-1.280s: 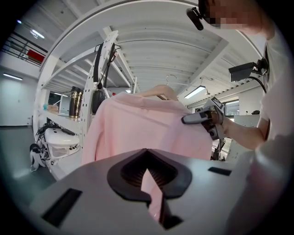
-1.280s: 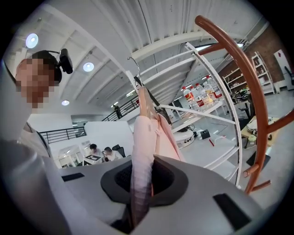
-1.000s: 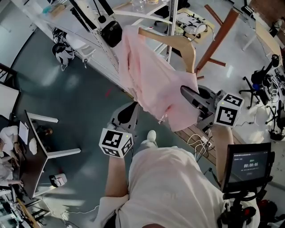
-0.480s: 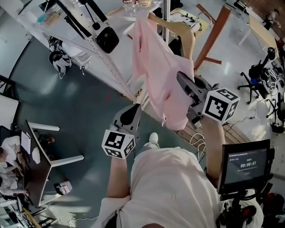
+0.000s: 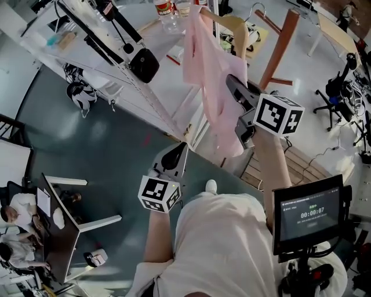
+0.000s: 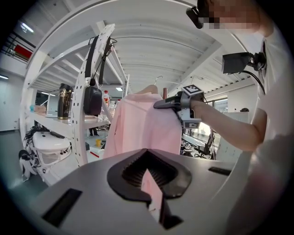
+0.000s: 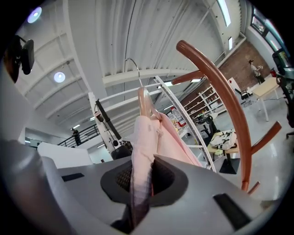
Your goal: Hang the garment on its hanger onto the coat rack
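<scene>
A pink garment hangs on a wooden hanger held high at the top centre of the head view. My right gripper is shut on the garment's fabric near the hanger's shoulder, and the pink cloth runs up between its jaws to the hanger's metal hook. The brown wooden coat rack stands just right of the hanger, its curved arm close by. My left gripper is lower, apart from the garment, jaws together and holding nothing.
A white perforated shelf frame with a black bag hanging on it stands to the left. Bottles sit on a white table behind. A timer screen is at lower right. People sit at a desk at lower left.
My right gripper has lifted the garment and hanger up and away, toward the coat rack's top. The left gripper has stayed low and fallen behind.
</scene>
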`<act>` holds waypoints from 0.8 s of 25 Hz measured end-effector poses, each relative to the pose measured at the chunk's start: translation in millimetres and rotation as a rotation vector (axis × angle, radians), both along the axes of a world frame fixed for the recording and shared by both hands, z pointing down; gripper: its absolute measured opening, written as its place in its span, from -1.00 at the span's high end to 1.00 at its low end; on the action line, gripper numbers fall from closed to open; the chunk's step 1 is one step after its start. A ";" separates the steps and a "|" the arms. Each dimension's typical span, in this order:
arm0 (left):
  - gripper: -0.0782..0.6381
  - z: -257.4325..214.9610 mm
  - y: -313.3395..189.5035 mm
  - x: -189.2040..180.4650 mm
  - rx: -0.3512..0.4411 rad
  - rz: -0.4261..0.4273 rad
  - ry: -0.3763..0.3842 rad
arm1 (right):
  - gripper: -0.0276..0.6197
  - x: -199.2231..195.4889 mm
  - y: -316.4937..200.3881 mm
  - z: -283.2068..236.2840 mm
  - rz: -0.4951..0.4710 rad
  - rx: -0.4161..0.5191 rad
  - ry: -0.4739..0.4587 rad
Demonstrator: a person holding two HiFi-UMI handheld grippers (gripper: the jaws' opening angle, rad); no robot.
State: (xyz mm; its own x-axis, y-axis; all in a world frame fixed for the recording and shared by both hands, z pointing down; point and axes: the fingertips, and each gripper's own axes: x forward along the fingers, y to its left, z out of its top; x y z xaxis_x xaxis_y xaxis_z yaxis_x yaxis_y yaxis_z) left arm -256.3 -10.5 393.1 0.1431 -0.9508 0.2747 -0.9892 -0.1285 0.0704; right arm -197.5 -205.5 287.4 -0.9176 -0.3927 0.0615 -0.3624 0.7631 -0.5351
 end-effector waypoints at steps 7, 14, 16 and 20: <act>0.76 1.6 4.9 -25.4 -0.011 0.019 -0.026 | 0.83 -15.5 -37.3 1.2 0.106 -0.026 -0.042; 0.76 9.0 -11.9 -58.3 -0.022 0.029 -0.035 | 0.83 -43.5 -80.2 12.6 0.181 -0.065 -0.067; 0.76 4.8 -12.2 -56.7 -0.020 0.036 -0.036 | 0.83 -40.5 -84.3 11.2 0.201 -0.083 -0.079; 0.76 5.3 -12.2 -55.1 -0.024 0.046 -0.036 | 0.83 -35.6 -92.7 16.2 0.227 -0.116 -0.102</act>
State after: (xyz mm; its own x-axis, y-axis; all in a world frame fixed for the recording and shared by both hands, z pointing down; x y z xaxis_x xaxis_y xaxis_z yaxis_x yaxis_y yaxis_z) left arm -311.4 -22.7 398.4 0.1757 -0.9366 0.3033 -0.9843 -0.1723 0.0383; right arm -233.1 -298.3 303.6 -0.8106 -0.5849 0.0299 -0.4571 0.5998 -0.6567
